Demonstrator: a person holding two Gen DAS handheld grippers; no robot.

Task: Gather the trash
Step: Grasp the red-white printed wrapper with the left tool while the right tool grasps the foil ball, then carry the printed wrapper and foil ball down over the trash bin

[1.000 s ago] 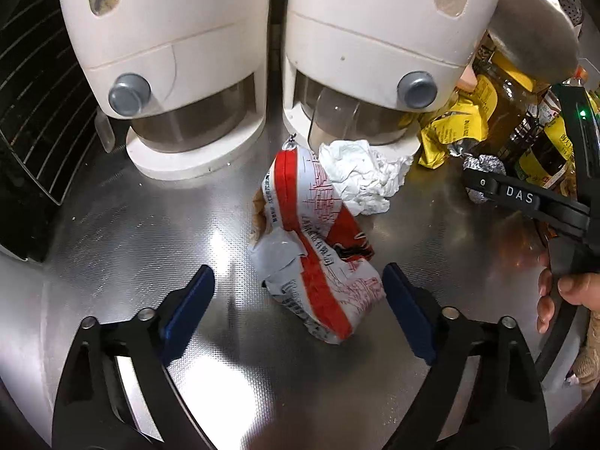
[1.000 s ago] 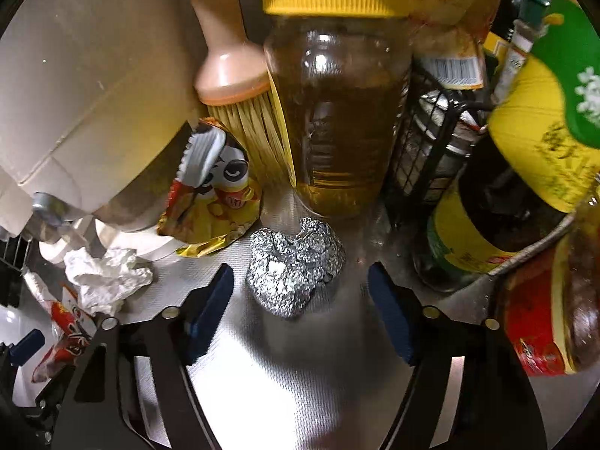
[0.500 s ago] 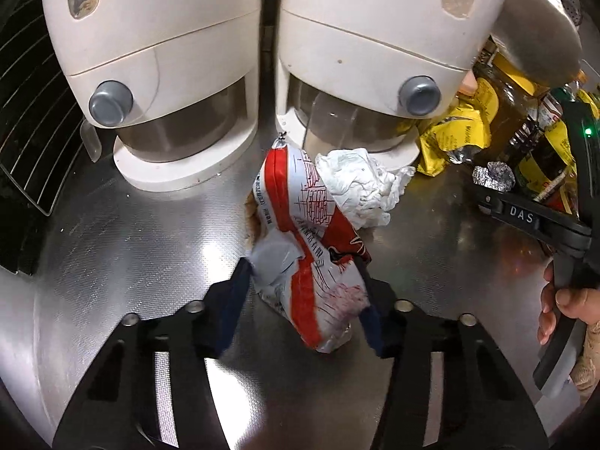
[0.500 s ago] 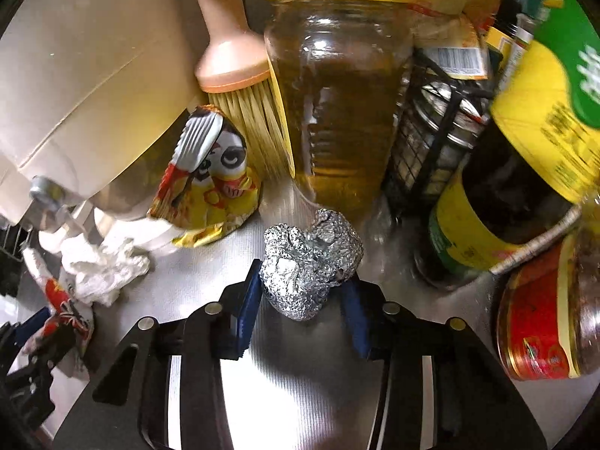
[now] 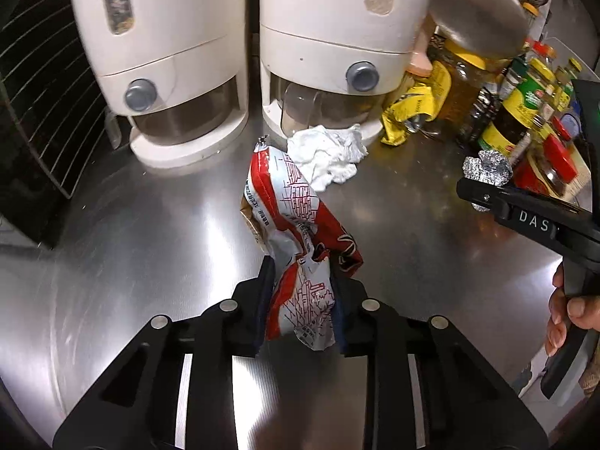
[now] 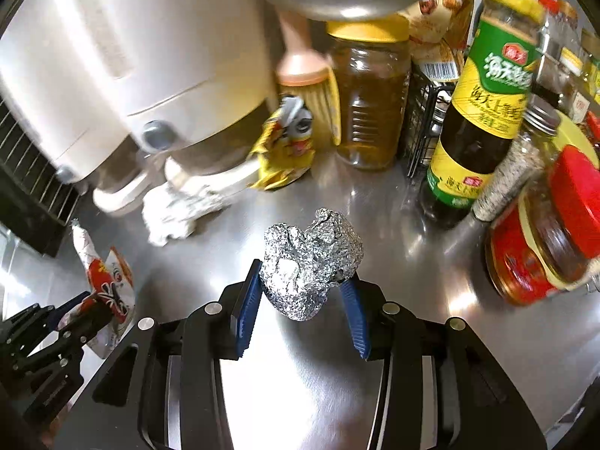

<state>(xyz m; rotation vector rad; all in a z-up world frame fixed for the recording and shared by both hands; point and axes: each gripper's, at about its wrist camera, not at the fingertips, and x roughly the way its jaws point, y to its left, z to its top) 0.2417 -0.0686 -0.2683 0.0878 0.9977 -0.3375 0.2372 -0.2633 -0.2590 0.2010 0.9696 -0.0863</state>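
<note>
Between the blue pads of your left tongs (image 5: 300, 300) sits the red-and-white snack wrapper (image 5: 300, 240) — they are clenched on its lower end, and the rest of the bag rises crumpled and tilted away from you above the steel desk (image 5: 150, 247). In your right tongs (image 6: 303, 296) you have the ball of crumpled foil (image 6: 311, 262), pinched from both sides and held above the shiny surface.

Just beyond the wrapper, a crumpled white tissue (image 5: 326, 153) lies on the desk, touching the base of the right-hand white dispenser (image 5: 333, 37). The left-hand white dispenser (image 5: 165, 45) stands beside it, each with a grey knob on its front. A yellow snack bag (image 6: 285, 153) lies crumpled against the right dispenser's base — next to it stands a peach-handled brush (image 6: 307, 75), bristles down.

Farther back, on the right, you face a jar of amber oil with a yellow lid (image 6: 369, 97), a dark sauce bottle with a green-and-yellow label (image 6: 483, 112), and a red-lidded jar (image 6: 543, 232), tilted in the fisheye view. A dark wire rack (image 5: 37, 86) stands at the far left.
</note>
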